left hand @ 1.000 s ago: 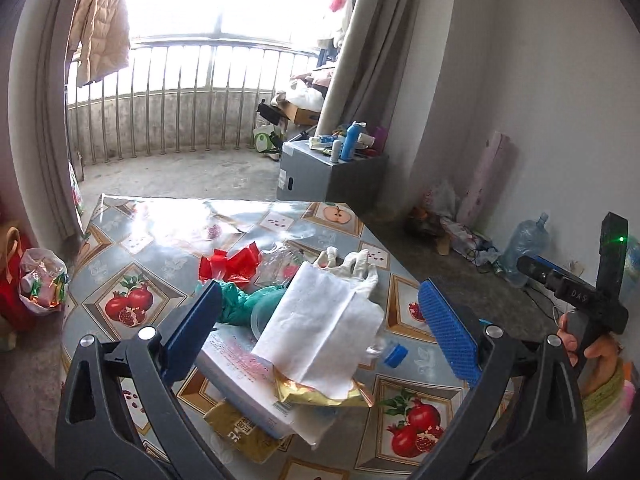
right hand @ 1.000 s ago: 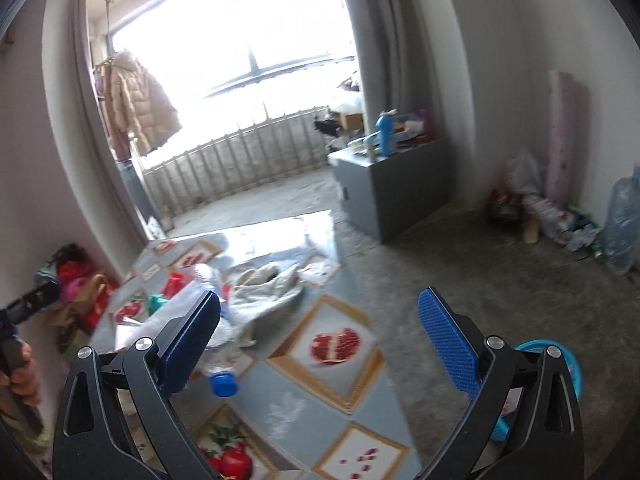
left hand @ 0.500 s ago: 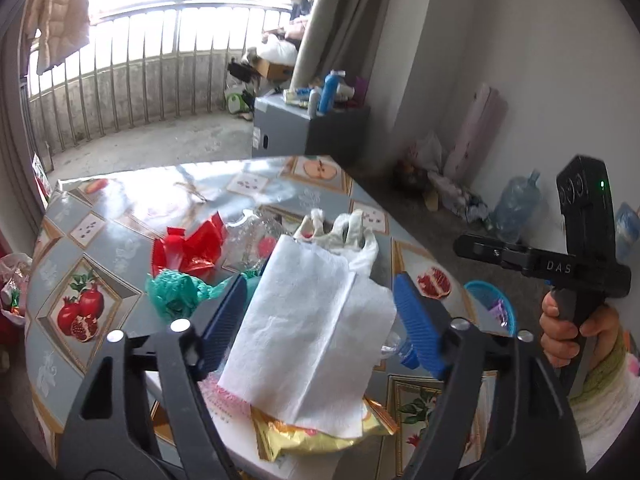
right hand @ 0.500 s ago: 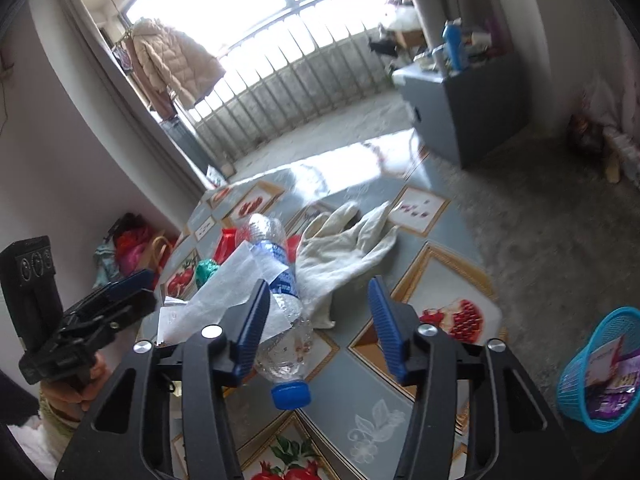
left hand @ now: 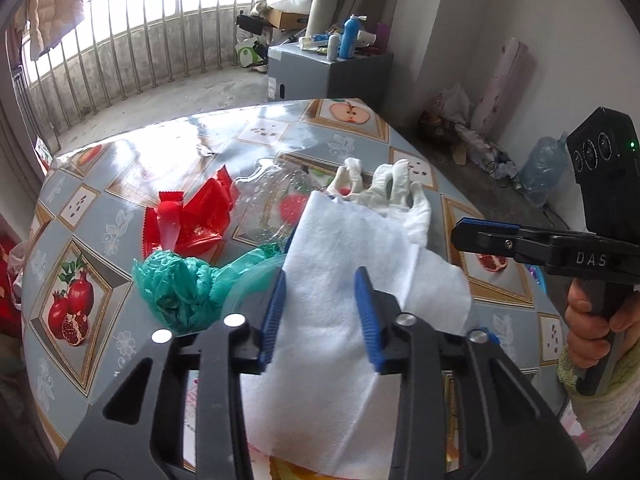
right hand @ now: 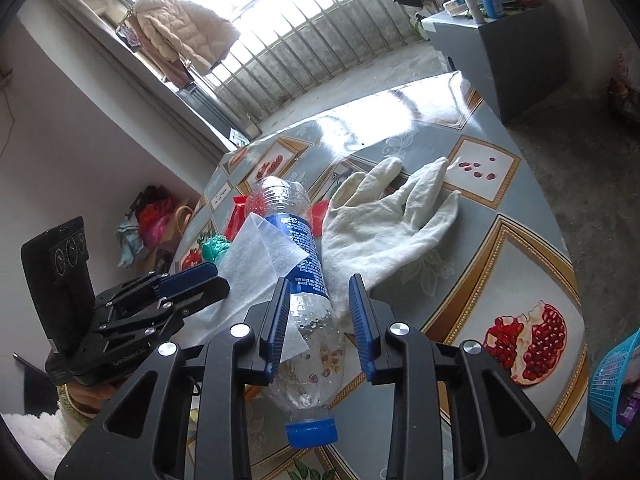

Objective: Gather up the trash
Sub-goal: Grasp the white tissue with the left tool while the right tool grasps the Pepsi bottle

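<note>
A white tissue sheet [left hand: 352, 280] lies on top of a trash pile on the fruit-print table [left hand: 100, 240]. My left gripper [left hand: 320, 292] straddles the tissue, its blue pads partly closed and still apart. A clear plastic bottle [right hand: 304, 280] with a blue cap [right hand: 311, 434] lies beside a white glove [right hand: 384, 224]. My right gripper [right hand: 318, 300] straddles the bottle's middle, its pads narrowed close to its sides; contact is unclear. The tissue also shows in the right wrist view [right hand: 256, 256].
A red wrapper [left hand: 188, 220], a green plastic bag [left hand: 180, 284] and a clear wrapper [left hand: 272, 204] lie on the table. A blue basket [right hand: 616, 384] stands on the floor at the right. A grey cabinet [left hand: 328, 68] stands beyond the table.
Both grippers have moved down and forward onto the pile and narrowed their jaws, the left around the tissue, the right around the bottle.
</note>
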### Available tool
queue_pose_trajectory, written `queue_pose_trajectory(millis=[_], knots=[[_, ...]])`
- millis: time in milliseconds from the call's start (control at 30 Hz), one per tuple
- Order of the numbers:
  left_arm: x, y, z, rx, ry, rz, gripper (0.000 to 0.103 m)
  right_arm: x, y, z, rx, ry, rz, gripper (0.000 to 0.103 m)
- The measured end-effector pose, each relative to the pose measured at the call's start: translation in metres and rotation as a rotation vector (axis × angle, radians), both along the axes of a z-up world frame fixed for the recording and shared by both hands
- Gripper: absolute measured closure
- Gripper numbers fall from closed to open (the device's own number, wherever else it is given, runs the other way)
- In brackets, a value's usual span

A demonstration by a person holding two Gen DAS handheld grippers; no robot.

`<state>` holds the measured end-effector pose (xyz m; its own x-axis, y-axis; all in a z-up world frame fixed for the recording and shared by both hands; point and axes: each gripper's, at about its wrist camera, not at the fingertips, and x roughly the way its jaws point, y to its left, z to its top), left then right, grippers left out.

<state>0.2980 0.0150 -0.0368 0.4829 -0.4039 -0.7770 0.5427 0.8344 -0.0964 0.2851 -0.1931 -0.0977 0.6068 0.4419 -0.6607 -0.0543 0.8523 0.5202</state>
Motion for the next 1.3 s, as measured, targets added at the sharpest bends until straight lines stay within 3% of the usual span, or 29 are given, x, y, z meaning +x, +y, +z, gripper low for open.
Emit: queue_pose_trajectory(millis=[300,633,767,800,867,900,1000,1133,1200,1267,1300], knots=[[0.0,0.01,-0.007,-0.007,0.028,0.019,0.103,0.009,0.006,-0.007,0.005,0.027,0.016,0.073],[-0.01,0.028,0.01,-0.073,-0.015,0.056,0.103,0.013,0.009,-0.009,0.017,0.051,0.029,0.073],[-0.018,0.031,0.017,-0.138,0.007,0.006,0.103,0.016,0.015,-0.008,0.001,0.053,0.044,0.073],[-0.021,0.029,0.019,-0.144,0.008,-0.01,0.099,0.017,0.016,-0.008,-0.001,0.055,0.046,0.073],[-0.029,0.021,0.02,-0.128,-0.004,-0.046,0.061,0.018,0.018,-0.007,-0.008,0.056,0.054,0.073],[-0.033,0.016,0.019,-0.106,-0.016,-0.062,0.054,0.019,0.019,-0.007,-0.009,0.057,0.058,0.073],[-0.041,-0.002,0.011,-0.037,-0.018,-0.125,0.051,0.021,0.021,-0.009,0.004,0.069,0.069,0.073],[-0.04,-0.013,-0.004,0.042,-0.005,-0.12,0.051,0.023,0.02,-0.01,0.022,0.072,0.074,0.073],[-0.037,-0.012,-0.008,0.047,0.007,-0.105,0.054,0.023,0.021,-0.011,0.029,0.073,0.075,0.074],[-0.034,-0.01,-0.01,0.034,0.028,-0.093,0.075,0.022,0.019,-0.011,0.036,0.072,0.073,0.074],[-0.032,-0.008,-0.011,0.029,0.042,-0.087,0.08,0.021,0.017,-0.01,0.041,0.068,0.073,0.074]])
